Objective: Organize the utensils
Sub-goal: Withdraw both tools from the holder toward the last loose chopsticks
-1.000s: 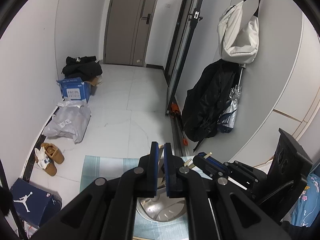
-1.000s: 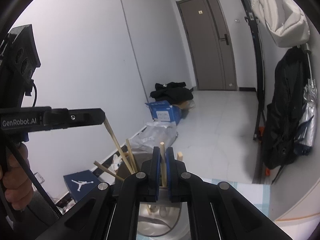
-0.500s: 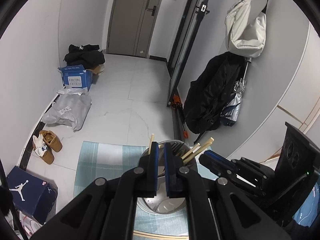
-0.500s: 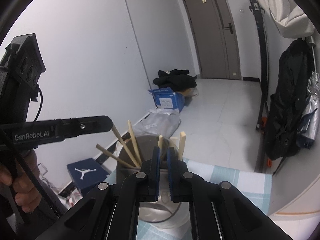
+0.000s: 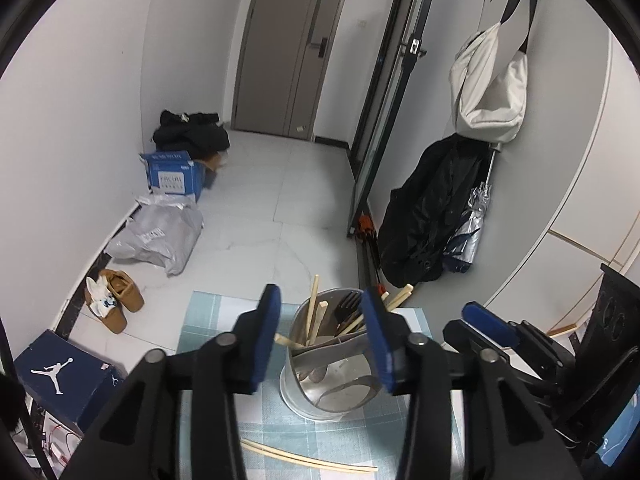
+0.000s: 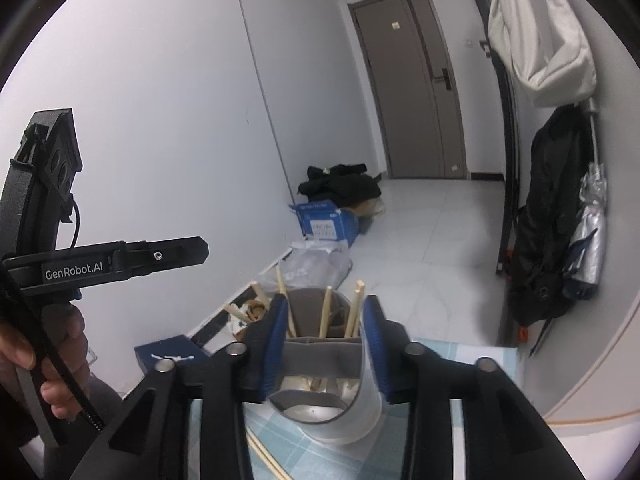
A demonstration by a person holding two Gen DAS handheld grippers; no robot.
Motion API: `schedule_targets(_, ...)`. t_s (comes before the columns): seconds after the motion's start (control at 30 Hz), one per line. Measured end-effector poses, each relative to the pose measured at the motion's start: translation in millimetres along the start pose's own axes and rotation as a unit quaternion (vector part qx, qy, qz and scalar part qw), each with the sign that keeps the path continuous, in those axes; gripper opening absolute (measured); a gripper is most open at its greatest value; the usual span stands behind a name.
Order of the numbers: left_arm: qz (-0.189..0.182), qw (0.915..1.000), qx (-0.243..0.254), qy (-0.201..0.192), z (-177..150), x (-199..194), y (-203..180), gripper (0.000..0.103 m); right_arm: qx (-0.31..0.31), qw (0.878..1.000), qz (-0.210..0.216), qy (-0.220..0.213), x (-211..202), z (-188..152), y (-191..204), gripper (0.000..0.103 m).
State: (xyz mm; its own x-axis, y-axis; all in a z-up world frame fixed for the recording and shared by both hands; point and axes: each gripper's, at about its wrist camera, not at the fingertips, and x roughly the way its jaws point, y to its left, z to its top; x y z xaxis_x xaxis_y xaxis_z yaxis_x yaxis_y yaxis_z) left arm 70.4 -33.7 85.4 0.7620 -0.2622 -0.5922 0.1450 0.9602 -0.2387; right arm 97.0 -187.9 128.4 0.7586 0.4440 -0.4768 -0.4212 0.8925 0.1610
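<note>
Hallway floor — blue box [image 5: 175, 176] "FACIAL" | left gripper [image 6: 192, 250] arm "GenRobot.AI"

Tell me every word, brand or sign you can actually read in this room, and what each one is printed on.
"GenRobot.AI": white letters on the side of the left gripper.
Jumping figure logo, no words: dark blue shoebox on the floor.
Blue cardboard box by the wall: white label, letters too blurred to read.
Grey plastic bag: printed label too small to read.
Door: small stickers, nothing readable.
</note>
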Motion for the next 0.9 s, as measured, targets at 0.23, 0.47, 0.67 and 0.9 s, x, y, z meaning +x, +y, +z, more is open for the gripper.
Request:
schedule_targets(0.23,0.021,0.9991,-0.011,-0.036,-8.3,-28.2,5.6,0.05,-0.011,1.0,-0.008,-0.026,-33.1,-5.6,22.8,0.06)
schedule_targets(0.47,0.037,0.9966,-0.023,-0.07,-21.2,-52.4,10.7,0.069,-0.014,0.999,-0.014,-0.043,-61.4,-15.1,38.8,0.067)
schedule_targets(0.67,0.059,0.9929,-0.027,-0.099,-37.5,-66.1,15.3,0.082,-0.013,0.998,-0.022,-0.057,-78.4,-28.5,49.8,0.076)
schedule_targets(0.9,0.071,0.9906,-0.037,-0.111,-59.0,-70.8,23.4,0.089,-0.022,0.997,-0.03,-0.062,-87.7,-49.0,60.2,0.084)
